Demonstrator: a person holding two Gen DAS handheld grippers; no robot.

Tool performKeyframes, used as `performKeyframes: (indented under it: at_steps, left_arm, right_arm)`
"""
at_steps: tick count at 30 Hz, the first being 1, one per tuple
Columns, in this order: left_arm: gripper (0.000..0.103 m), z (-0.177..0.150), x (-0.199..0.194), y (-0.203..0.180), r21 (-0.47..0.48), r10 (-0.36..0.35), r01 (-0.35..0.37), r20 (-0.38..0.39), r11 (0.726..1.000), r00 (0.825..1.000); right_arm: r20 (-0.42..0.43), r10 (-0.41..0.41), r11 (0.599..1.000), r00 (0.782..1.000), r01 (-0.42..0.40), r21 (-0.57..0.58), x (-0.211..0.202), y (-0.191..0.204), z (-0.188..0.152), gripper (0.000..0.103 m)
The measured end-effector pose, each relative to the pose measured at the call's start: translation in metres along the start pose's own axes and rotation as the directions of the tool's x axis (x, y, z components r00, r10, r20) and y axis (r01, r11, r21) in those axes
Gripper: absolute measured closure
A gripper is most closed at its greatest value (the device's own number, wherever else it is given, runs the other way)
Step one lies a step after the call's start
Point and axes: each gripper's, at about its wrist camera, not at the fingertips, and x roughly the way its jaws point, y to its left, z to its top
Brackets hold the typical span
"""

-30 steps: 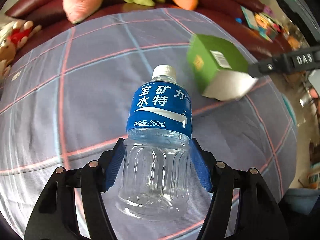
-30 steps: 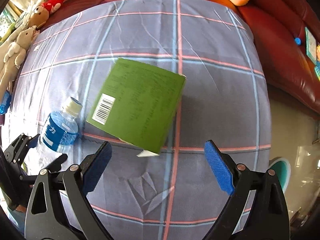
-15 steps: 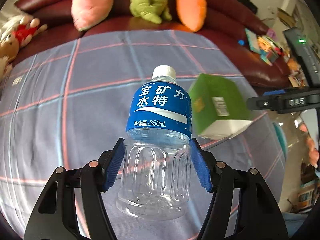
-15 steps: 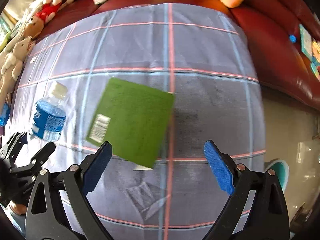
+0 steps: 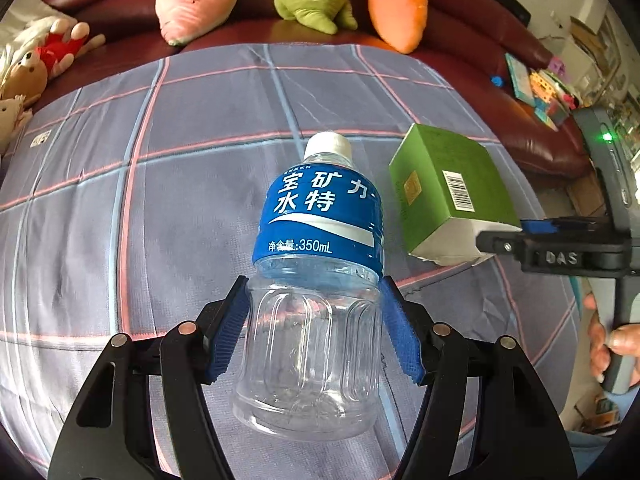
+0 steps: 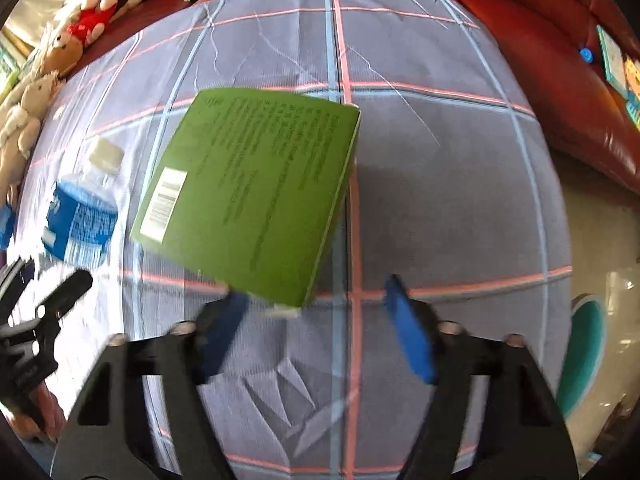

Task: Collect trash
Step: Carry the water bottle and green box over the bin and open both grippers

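My left gripper (image 5: 314, 296) is shut on a clear empty plastic bottle (image 5: 316, 276) with a blue label and white cap, held above the checked cloth. To its right a green cardboard box (image 5: 448, 184) lies on the cloth with its white end towards me. In the right wrist view the box (image 6: 248, 200) fills the middle, its near corner between the pads of my right gripper (image 6: 316, 292). Those jaws are closing; the left pad is close to the box and the right pad (image 6: 408, 332) stands well apart from it. The bottle (image 6: 82, 220) shows at the left.
A grey-blue checked cloth (image 5: 160, 200) covers the table. Behind it runs a dark red sofa (image 5: 480, 16) with several plush toys. A teal bin (image 6: 584, 352) stands off the table's right edge. A person's hand (image 5: 608, 344) holds the right gripper's handle.
My right gripper has come down over the green box and its jaws have narrowed around the near corner. The left gripper still holds the bottle, tilted a little.
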Motion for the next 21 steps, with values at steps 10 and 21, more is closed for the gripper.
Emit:
performKeyframes:
  at_steps: [10,21]
  left_arm:
    - [0.037,0.001,0.004,-0.009,0.007,0.022,-0.022,0.001,1.000,1.000]
    - [0.037,-0.005,-0.010,-0.045,0.058,0.006,-0.007,0.019,0.998,1.000]
  right_arm:
    - [0.144,-0.095,0.993,0.985,0.104,-0.058,-0.019,0.002,0.007,0.098]
    - [0.227,-0.124,0.992,0.966,0.129,-0.007,-0.072,-0.045,-0.013,0.099]
